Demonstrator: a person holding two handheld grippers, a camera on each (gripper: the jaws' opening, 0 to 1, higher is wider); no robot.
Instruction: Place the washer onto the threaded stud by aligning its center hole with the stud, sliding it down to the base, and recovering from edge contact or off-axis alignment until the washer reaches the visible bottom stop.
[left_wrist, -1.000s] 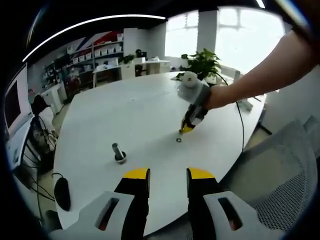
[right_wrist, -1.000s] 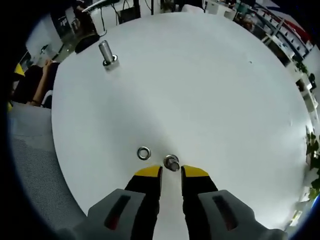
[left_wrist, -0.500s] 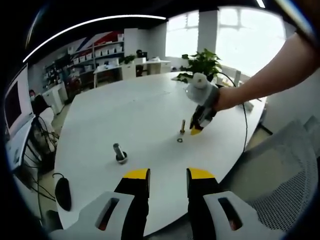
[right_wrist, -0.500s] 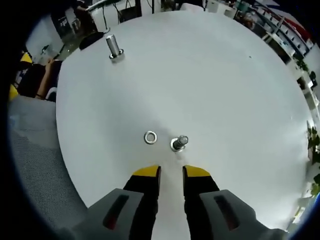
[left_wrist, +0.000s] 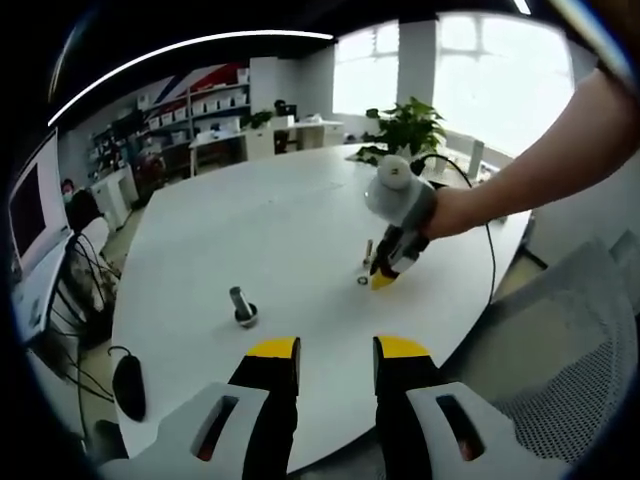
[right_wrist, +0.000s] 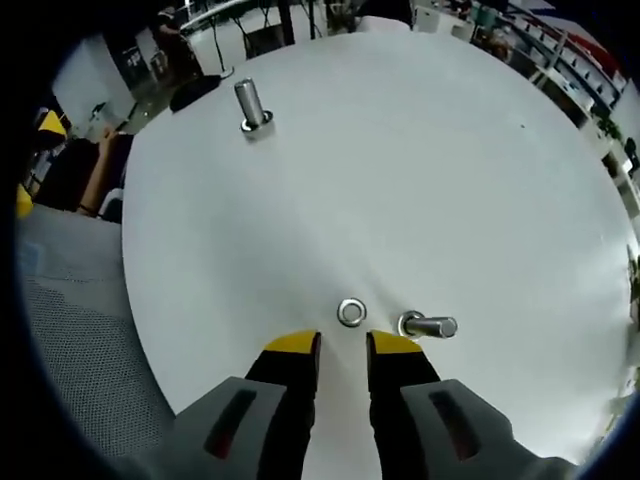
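Note:
A small steel washer (right_wrist: 351, 312) lies flat on the white table (right_wrist: 420, 150), just ahead of the gap of my right gripper (right_wrist: 342, 345), which is open and holds nothing. The thin threaded stud (right_wrist: 428, 326) stands right of the washer, beside the right fingertip. In the left gripper view, the right gripper (left_wrist: 384, 277) points down at the washer (left_wrist: 362, 281), with the stud (left_wrist: 368, 249) just behind it. My left gripper (left_wrist: 337, 350) hovers open and empty near the table's near edge.
A thicker bolt (right_wrist: 250, 105) stands on its base farther across the table, seen as the bolt (left_wrist: 241, 305) ahead of the left jaws. A black mouse (left_wrist: 130, 387) lies by the left edge. A mesh chair (left_wrist: 560, 340) stands to the right. A person's arm (left_wrist: 520, 170) reaches in.
The right gripper backed off the stud, then shifted sideways and down; the washer now lies in line with its jaws and the stud sits to the right. The left gripper stayed put.

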